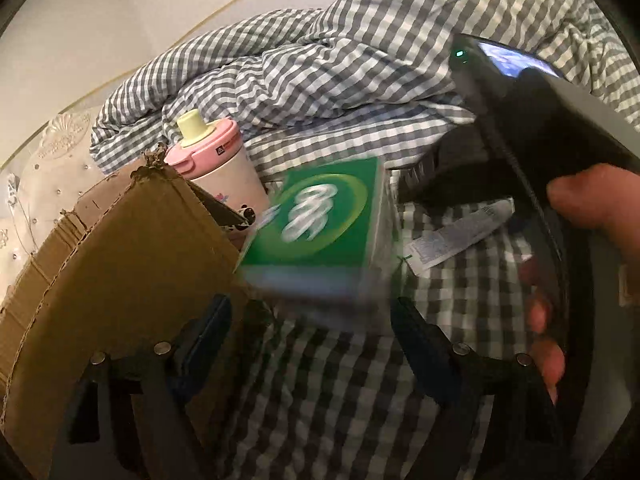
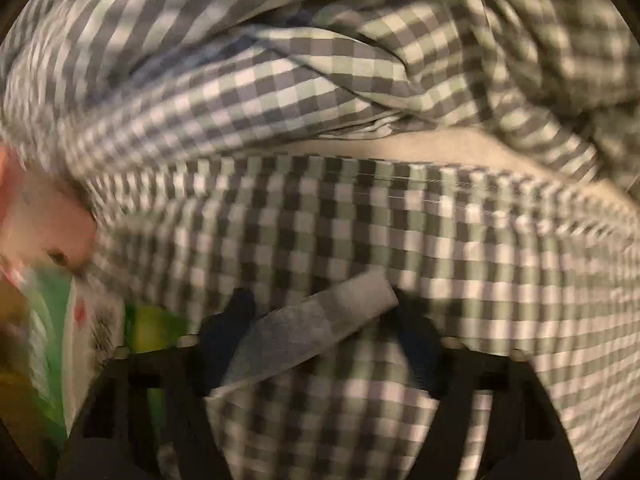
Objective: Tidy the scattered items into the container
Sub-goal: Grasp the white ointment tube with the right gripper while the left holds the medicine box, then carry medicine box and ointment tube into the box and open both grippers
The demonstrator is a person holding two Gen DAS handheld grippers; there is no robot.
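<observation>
In the left wrist view my left gripper (image 1: 312, 320) is open over the checked bed sheet. A blurred green box (image 1: 320, 220) is just beyond its fingertips, beside the brown cardboard box (image 1: 132, 240) at the left. A pink-lidded cup (image 1: 224, 168) stands behind the carton. A white tube (image 1: 460, 236) lies on the sheet to the right, under the right gripper body. In the right wrist view my right gripper (image 2: 324, 320) has its jaws around a grey-white tube (image 2: 316, 332), lying slanted between them. The green box (image 2: 52, 340) is blurred at the left edge.
A crumpled grey-and-white checked duvet (image 1: 340, 60) is heaped behind the items. A white lace headboard cover (image 1: 48, 168) is at the far left. The person's hand (image 1: 592, 208) holds the right gripper at the right. A dark object (image 1: 452, 168) lies by the duvet.
</observation>
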